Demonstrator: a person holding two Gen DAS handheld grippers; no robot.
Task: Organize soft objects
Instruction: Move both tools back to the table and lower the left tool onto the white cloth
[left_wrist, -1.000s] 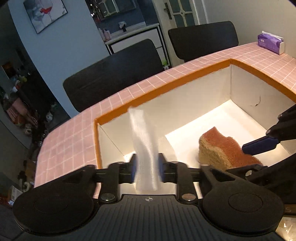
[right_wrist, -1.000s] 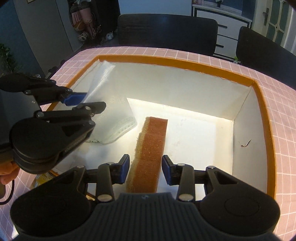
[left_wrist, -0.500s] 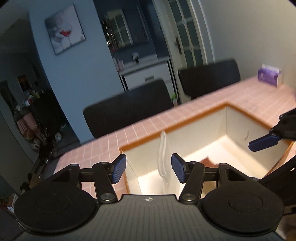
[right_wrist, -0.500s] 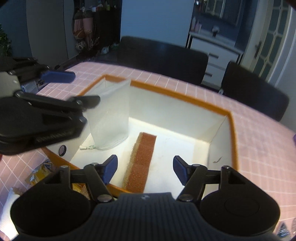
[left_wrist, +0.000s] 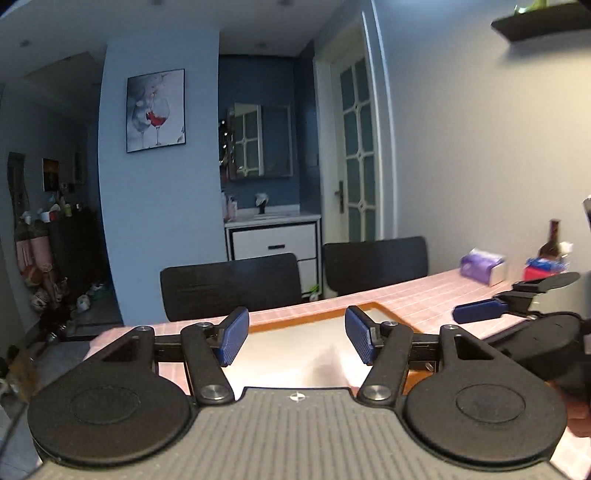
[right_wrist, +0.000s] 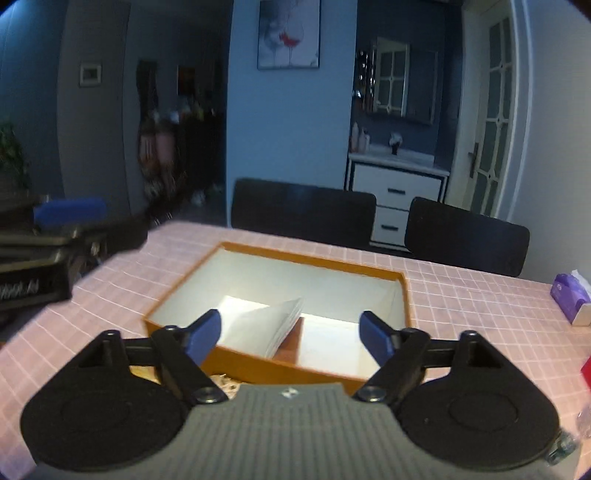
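- Both grippers have pulled up and back since a second ago — then your left gripper (left_wrist: 293, 341) pinched the white mesh cloth and your right gripper (right_wrist: 290, 334) straddled the sponge inside the box; now each is well above the table (right_wrist: 480, 314) with nothing between its fingers.
- Your left gripper stands released, jaws spread wide, and its camera looks out over the room with only the far part of the box (left_wrist: 295, 339) showing between the fingers.
- Your right gripper is likewise released and empty, looking down at the orange-rimmed box (right_wrist: 280, 369) from the near side.
- White mesh cloth (right_wrist: 266, 326) sits inside the box, propped on edge and leaning, with the brown sponge (right_wrist: 291, 341) just behind it and apparently touching it — the contact itself is blurred.
- By my reading, the placing step for these two soft things is finished and you are in the retreat from the box.
- Next you need another soft object to fetch: something pale and crumpled (right_wrist: 221, 382) peeks out just in front of the box's near wall, though I cannot tell what it is.
- Keep clear of the purple tissue pack (right_wrist: 570, 297) at the right, and lower a gripper with jaws wide before you close.
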